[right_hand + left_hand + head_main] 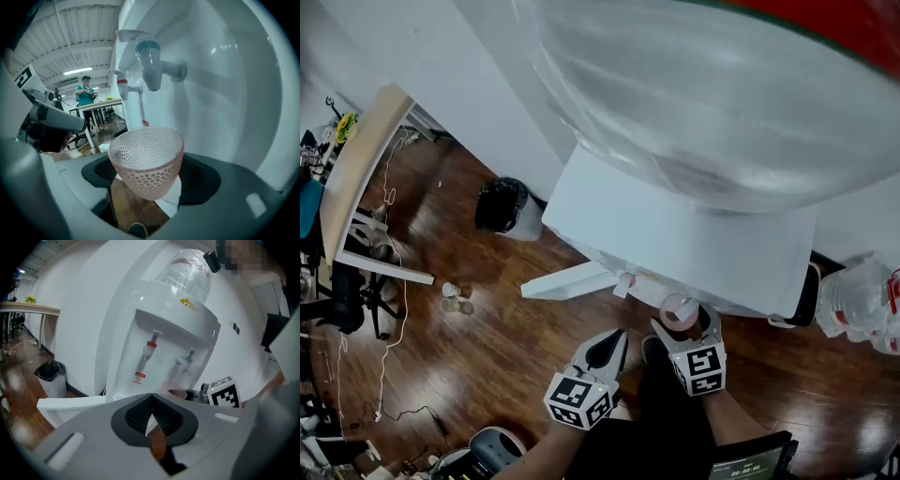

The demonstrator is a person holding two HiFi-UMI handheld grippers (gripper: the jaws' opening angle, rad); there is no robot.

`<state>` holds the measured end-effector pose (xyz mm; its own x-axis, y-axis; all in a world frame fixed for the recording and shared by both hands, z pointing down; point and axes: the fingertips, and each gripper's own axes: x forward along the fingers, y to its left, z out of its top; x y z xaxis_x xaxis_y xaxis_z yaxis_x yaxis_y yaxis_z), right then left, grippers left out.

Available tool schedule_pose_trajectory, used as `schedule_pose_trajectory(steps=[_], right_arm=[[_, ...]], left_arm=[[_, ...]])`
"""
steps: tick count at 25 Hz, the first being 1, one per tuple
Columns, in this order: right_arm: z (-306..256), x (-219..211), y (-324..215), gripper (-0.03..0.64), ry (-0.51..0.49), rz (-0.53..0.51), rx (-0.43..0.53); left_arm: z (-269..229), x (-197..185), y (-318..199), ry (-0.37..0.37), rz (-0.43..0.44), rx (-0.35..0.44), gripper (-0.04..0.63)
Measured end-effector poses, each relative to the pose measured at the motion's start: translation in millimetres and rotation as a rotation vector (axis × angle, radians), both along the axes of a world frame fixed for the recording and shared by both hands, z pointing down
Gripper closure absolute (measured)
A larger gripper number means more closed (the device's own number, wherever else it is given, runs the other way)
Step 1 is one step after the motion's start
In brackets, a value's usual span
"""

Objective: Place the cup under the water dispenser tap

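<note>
A pink, dotted translucent cup (146, 161) sits upright between the jaws of my right gripper (147, 174), which is shut on its sides. The blue tap (151, 63) of the white water dispenser (675, 234) hangs above the cup's far rim, with a gap between them. The red tap (123, 84) is further left. From the head view the cup (679, 307) and right gripper (680, 320) are just in front of the dispenser. My left gripper (619, 337) is beside it to the left, and its fingertips meet on nothing (151, 397). It faces both taps.
A big water bottle (703, 94) tops the dispenser. A black-bagged bin (502, 204) stands by the wall to the left, and a white panel (567, 281) juts out low beside the dispenser. Spare bottles (862, 300) stand on the right, a desk (356, 159) on the far left.
</note>
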<state>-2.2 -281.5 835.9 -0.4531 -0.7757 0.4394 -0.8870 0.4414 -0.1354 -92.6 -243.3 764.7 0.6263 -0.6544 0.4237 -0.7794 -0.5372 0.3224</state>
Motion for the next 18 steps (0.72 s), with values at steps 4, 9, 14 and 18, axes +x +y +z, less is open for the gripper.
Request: schedule_pose_trajectory(steps=[4, 9, 14, 18], right_arm=[[4, -3, -11, 0.23, 0.011, 0.043, 0.015], [16, -3, -18, 0.232, 0.026, 0.076, 0.021], [26, 1, -17, 0.232, 0.001, 0.123, 0.006], [38, 3, -20, 0.222, -0.018, 0.157, -0.071]], left_arm=[[5, -4, -1, -0.01, 0.009, -0.002, 0.595], [12, -6, -2, -0.006, 0.018, -0.003, 0.595], [12, -7, 0, 0.005, 0.027, -0.001, 0.595], [7, -3, 8, 0.057, 0.054, -0.028, 0.595]])
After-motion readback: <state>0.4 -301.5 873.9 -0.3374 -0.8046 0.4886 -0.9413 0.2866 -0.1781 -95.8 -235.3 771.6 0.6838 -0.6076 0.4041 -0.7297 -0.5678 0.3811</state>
